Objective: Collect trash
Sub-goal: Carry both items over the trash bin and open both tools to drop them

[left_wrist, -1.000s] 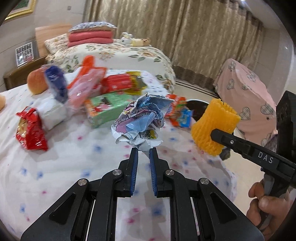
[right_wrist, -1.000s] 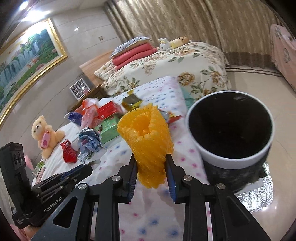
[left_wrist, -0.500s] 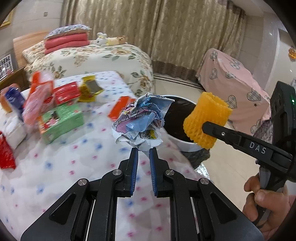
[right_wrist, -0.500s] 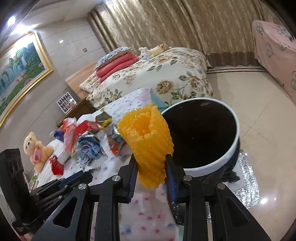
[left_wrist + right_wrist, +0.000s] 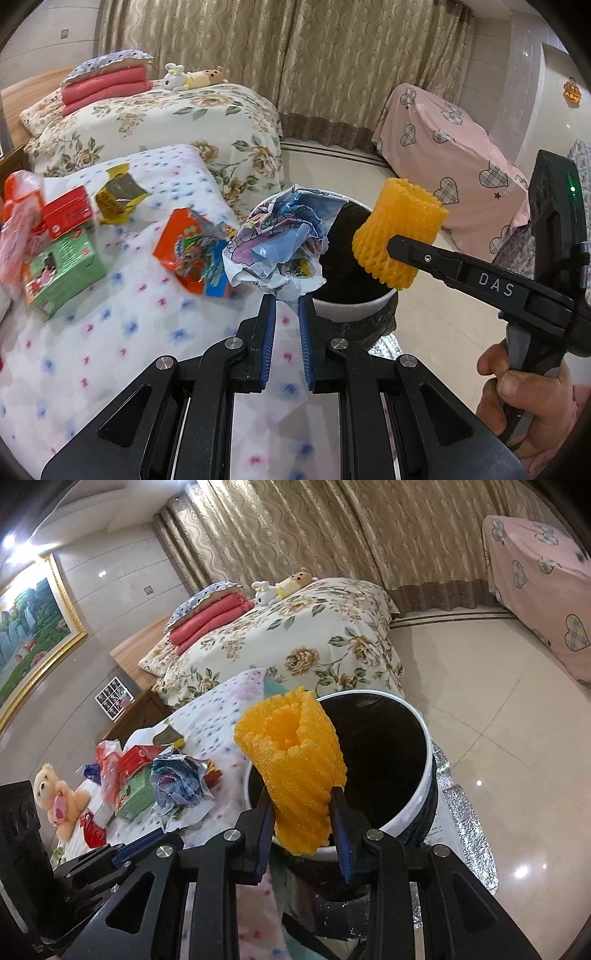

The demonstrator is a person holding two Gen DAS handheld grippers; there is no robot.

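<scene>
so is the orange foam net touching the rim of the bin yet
Cannot tell. In the right wrist view the orange foam net, clamped in the right claw, overlaps the bin rim, but no clear contact or gap shows in either view.

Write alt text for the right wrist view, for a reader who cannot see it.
The right gripper clamps an orange foam fruit net at the near rim of a white bin with a black liner. To the left, the left gripper holds a crumpled wrapper above a dotted bedspread strewn with packets.
</scene>
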